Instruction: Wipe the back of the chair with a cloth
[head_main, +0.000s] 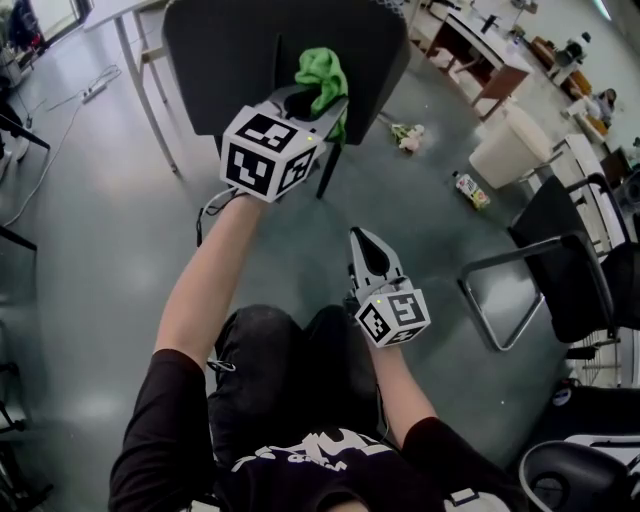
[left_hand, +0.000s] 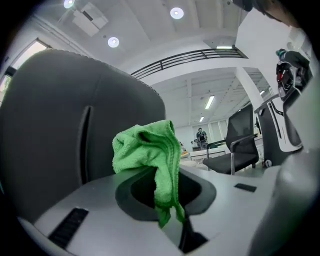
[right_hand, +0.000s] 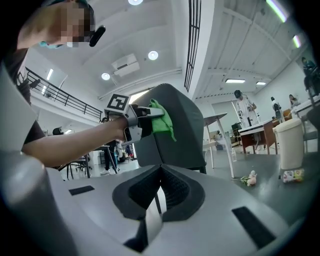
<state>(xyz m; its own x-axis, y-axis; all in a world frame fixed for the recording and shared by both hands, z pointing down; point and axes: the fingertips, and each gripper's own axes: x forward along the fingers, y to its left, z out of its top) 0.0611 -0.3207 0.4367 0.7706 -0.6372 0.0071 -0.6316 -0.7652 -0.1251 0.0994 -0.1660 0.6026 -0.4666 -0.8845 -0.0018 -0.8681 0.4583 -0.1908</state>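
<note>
A dark grey chair back (head_main: 250, 50) stands ahead of me, filling the left of the left gripper view (left_hand: 55, 125) and showing in the right gripper view (right_hand: 180, 130). My left gripper (head_main: 318, 102) is shut on a bunched green cloth (head_main: 322, 75), (left_hand: 152, 155), (right_hand: 162, 120), held right against the chair back's near face. My right gripper (head_main: 362, 243) hangs lower, apart from the chair, its jaws shut with nothing between them (right_hand: 161, 192).
A table leg (head_main: 150, 100) stands left of the chair. A small toy (head_main: 409, 137) and a bottle (head_main: 470, 189) lie on the grey floor, with a white bin (head_main: 510, 145) beyond. A black chair (head_main: 560, 270) stands at the right. People stand far off.
</note>
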